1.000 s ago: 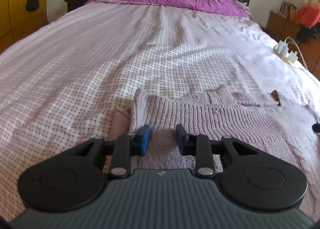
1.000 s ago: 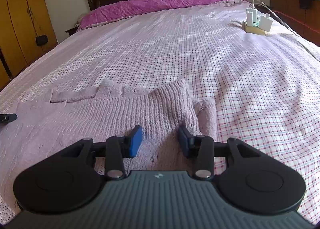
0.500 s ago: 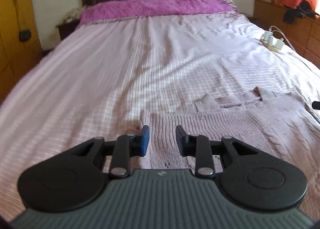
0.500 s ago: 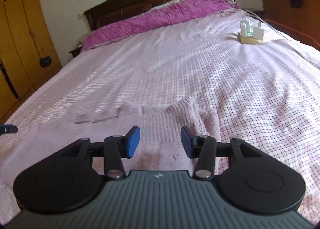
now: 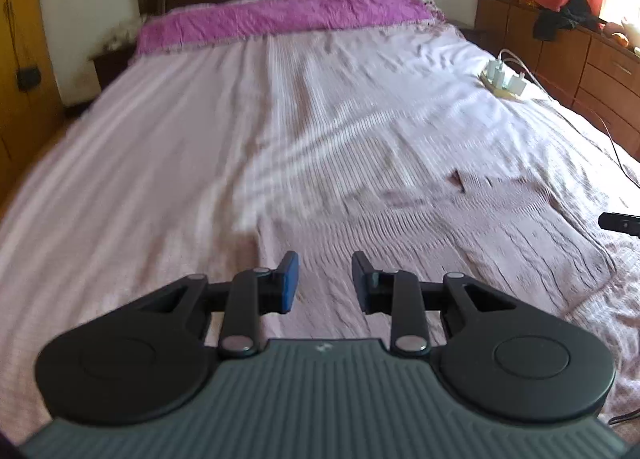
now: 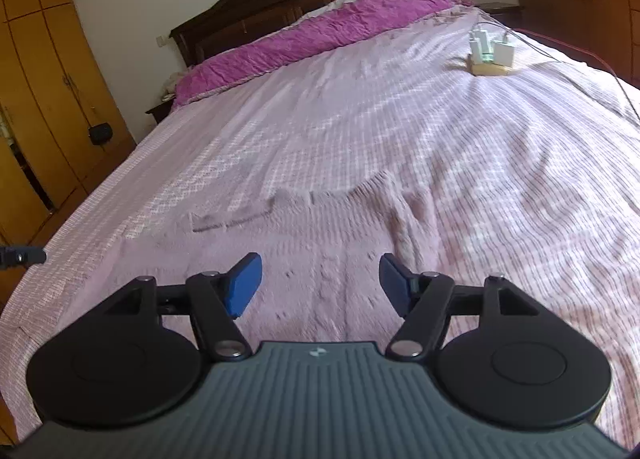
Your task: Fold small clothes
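Both grippers, left (image 5: 325, 283) part-open and right (image 6: 320, 286) opening, hold nothing above the near sweater (image 6: 304, 255), folding unfinished.

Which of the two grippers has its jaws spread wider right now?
The right gripper: its blue pads stand far apart and are opening, with nothing between them above the sweater. The left gripper keeps a narrower gap, also empty.
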Tool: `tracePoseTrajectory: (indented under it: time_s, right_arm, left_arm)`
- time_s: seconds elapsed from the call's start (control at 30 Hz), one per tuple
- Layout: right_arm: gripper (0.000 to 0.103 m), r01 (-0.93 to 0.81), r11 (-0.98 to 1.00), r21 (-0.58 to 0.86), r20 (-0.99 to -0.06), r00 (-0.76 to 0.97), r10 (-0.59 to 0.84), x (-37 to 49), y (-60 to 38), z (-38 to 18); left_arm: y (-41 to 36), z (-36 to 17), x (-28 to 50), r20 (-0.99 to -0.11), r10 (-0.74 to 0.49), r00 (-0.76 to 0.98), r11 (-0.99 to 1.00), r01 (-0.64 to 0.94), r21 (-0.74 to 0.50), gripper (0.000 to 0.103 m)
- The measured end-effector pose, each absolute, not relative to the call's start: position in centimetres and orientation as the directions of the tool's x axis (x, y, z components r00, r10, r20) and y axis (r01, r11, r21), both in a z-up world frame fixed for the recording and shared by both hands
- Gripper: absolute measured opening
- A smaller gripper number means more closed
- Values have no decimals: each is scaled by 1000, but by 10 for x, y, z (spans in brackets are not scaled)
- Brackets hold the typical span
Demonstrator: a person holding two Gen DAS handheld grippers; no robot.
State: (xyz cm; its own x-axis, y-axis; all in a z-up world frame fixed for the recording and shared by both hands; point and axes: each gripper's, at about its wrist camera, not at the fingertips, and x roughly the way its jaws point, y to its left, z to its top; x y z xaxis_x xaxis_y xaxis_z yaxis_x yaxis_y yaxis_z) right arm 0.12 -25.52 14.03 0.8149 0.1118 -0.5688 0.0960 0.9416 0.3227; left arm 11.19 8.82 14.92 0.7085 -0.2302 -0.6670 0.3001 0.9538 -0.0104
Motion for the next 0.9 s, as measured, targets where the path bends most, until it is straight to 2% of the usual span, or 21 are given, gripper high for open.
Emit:
tracePoseTrajectory:
  time_s: [0.23, 0.53, 0.9]
  right_arm:
    - [73, 164, 934, 318, -605, 794, 66, -17, -270, 119]
    - [74, 266, 896, 356, -644, 765, 29, -22, -300, 85]
    - [77, 193, 857, 477, -626, 760, 177, -12, -300, 58]
  left_arm:
    - [82, 104, 96, -724, -234, 649, 968, 222, -114, 32]
    - [83, 71, 83, -754, -179, 632, 983, 89, -159, 32]
    - [83, 63, 82, -773, -143, 619, 988, 44, -147, 32]
